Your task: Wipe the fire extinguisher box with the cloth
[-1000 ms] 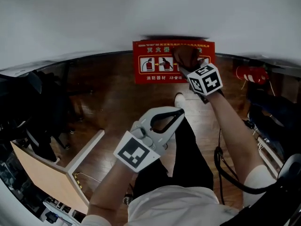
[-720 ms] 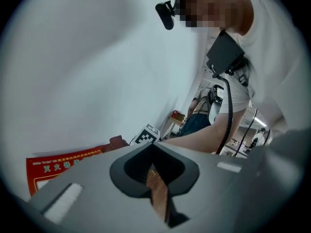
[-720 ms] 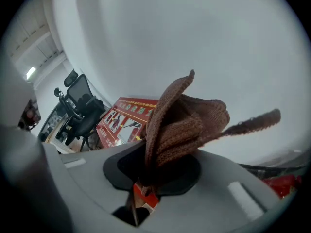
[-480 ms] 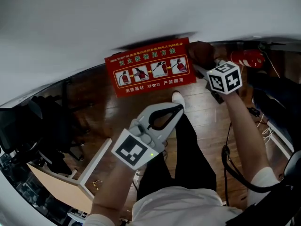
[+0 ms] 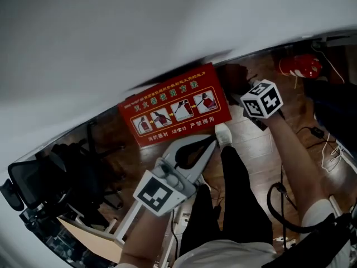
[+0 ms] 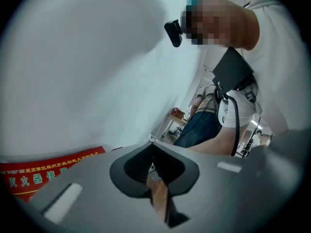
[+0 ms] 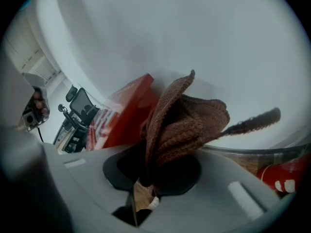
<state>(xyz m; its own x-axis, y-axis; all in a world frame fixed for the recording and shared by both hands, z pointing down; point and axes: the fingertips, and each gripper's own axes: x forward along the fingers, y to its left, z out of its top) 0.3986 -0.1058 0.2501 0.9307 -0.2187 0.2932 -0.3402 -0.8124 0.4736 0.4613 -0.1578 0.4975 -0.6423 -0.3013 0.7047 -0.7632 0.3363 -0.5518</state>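
- The right tool (image 5: 241, 86) is clamped on a brown cloth (image 7: 182, 123). The cloth is a thick, ribbed knit, bunched into a folded wad that stands up out of the jaws, with one loose strand sticking out sideways.
- The cloth sits just past the right end of the fire extinguisher box (image 5: 175, 108). Whether it touches that end I cannot tell.
- The left tool (image 5: 213, 139) is pressed together with nothing in it. It hangs in the air on the near side of the box, clear of it.
- The box is a flat red case that stands on the wooden floor (image 5: 251, 144) at its far edge, back against the white wall (image 5: 111, 32). Its smooth front panel has yellow lettering, a row of four small instruction pictures and more characters beneath. The front is closed, so nothing inside shows.
- A red fire extinguisher (image 5: 298, 67), round and glossy, lies on the floor well to the right of the box, along the same wall edge.
- The person's white shoe (image 5: 223, 133) rests on the planks just in front of the box's lower right corner.
- Open floor lies between the box and the extinguisher. To the left, a black office chair (image 5: 33, 180) and a pale board crowd the space.
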